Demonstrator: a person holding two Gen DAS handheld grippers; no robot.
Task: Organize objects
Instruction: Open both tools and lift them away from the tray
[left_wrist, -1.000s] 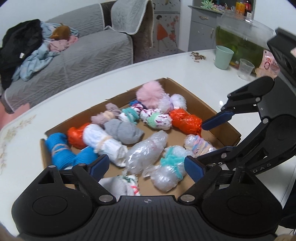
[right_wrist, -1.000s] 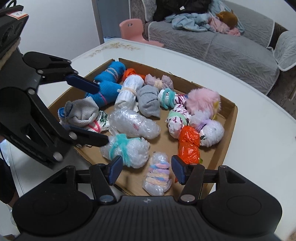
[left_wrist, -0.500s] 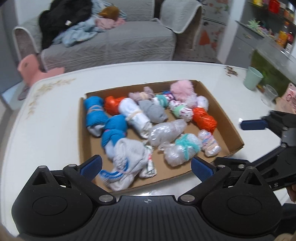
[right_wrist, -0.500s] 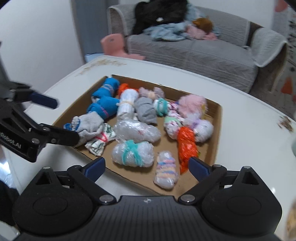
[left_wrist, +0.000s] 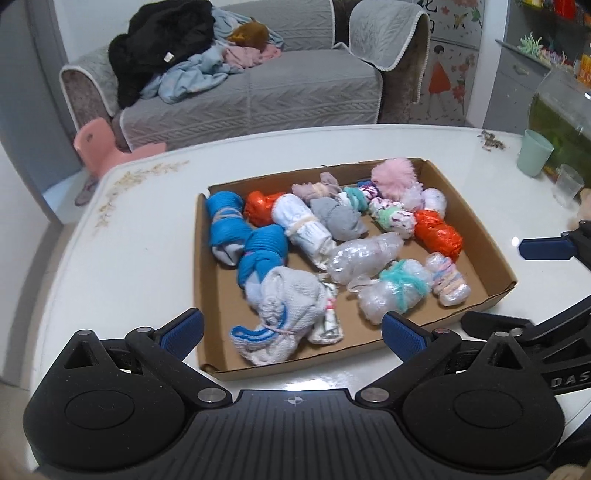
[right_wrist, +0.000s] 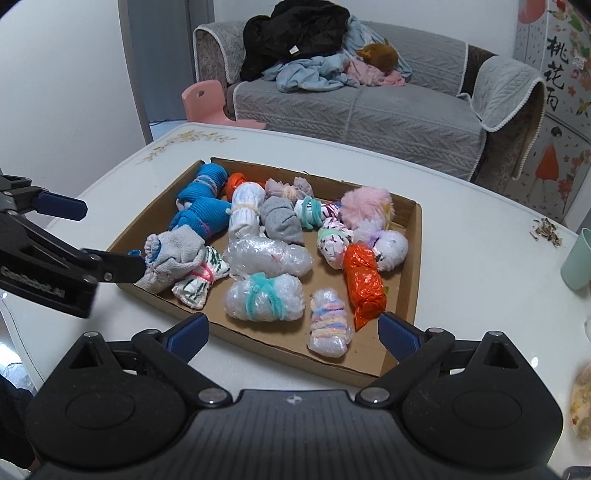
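A shallow cardboard box (left_wrist: 476, 221) (right_wrist: 415, 258) on the white table holds several rolled bundles of socks and bubble wrap. My left gripper (left_wrist: 291, 332) (right_wrist: 107, 236) hangs open above the box's near left corner, with nothing between its fingers. Just beyond it lies a grey sock bundle with blue trim (left_wrist: 284, 306) (right_wrist: 173, 258). My right gripper (right_wrist: 293, 332) (left_wrist: 506, 284) is over the near right edge, its jaws opening and empty. In front of it a pastel-striped bubble-wrap bundle (right_wrist: 328, 321) (left_wrist: 448, 280) rests in the box beside a teal-tied one (right_wrist: 264, 295).
A mint cup (left_wrist: 533, 153) (right_wrist: 578, 258) and a clear cup (left_wrist: 569, 179) stand on the table's right side, near a fish tank (left_wrist: 557, 110). Crumbs (right_wrist: 546, 230) lie on the tabletop. Behind the table are a grey sofa (left_wrist: 258, 96) piled with clothes and a pink chair (right_wrist: 207, 99).
Both grippers drew back and up from the box. The left let go of the grey sock bundle; the right's jaws widened away from the pastel bundle, which stays in the box.
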